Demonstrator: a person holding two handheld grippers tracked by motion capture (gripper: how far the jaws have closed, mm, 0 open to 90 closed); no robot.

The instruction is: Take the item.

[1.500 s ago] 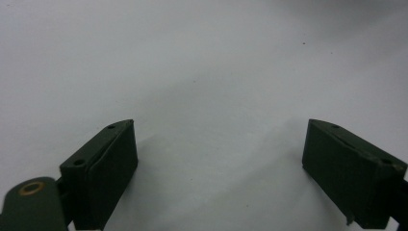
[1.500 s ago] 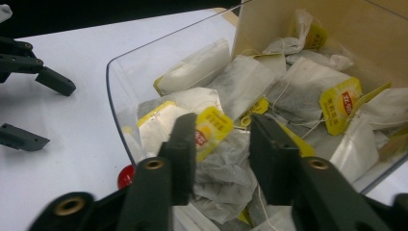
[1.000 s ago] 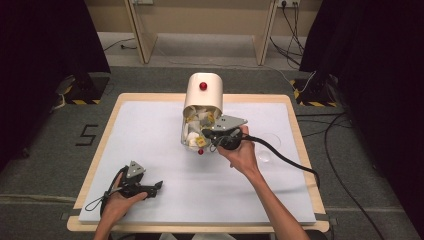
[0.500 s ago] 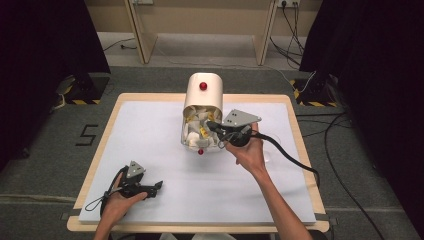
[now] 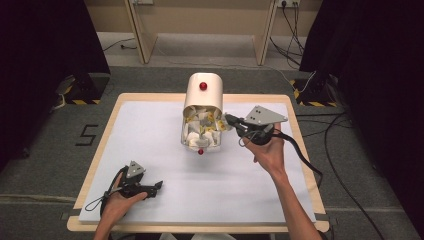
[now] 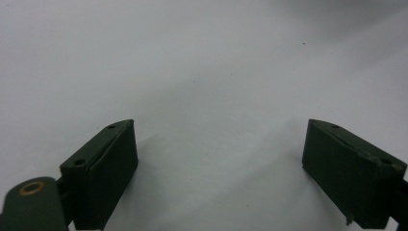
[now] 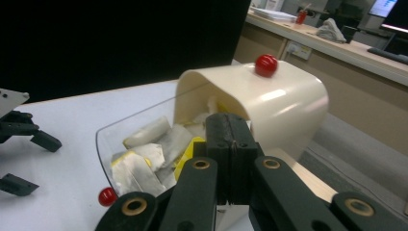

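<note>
In the high view, the box (image 5: 201, 112) of packets sits at the table (image 5: 150, 145) middle; the right gripper (image 5: 231, 120), clenched and empty, hovers just beside its open front. The left gripper (image 5: 159, 186) rests near the front edge. In the left gripper view its jaws stand released over bare table. In the right gripper view shut jaws face the packets (image 7: 144, 154)

The tabletop (image 5: 150, 125) is a pale white sheet on a light wooden board, standing on grey carpet (image 5: 45, 165). Left of the tabletop a dark "5" (image 5: 88, 135) is marked on the carpet. Black curtains (image 5: 45, 45) hang beyond both its far corners, each with a yellow-and-black striped foot (image 5: 80, 101) below. Behind the tabletop stands a light wooden frame (image 5: 142, 30), with black cables (image 5: 295, 20) near its right leg. The light is even and soft.
</note>
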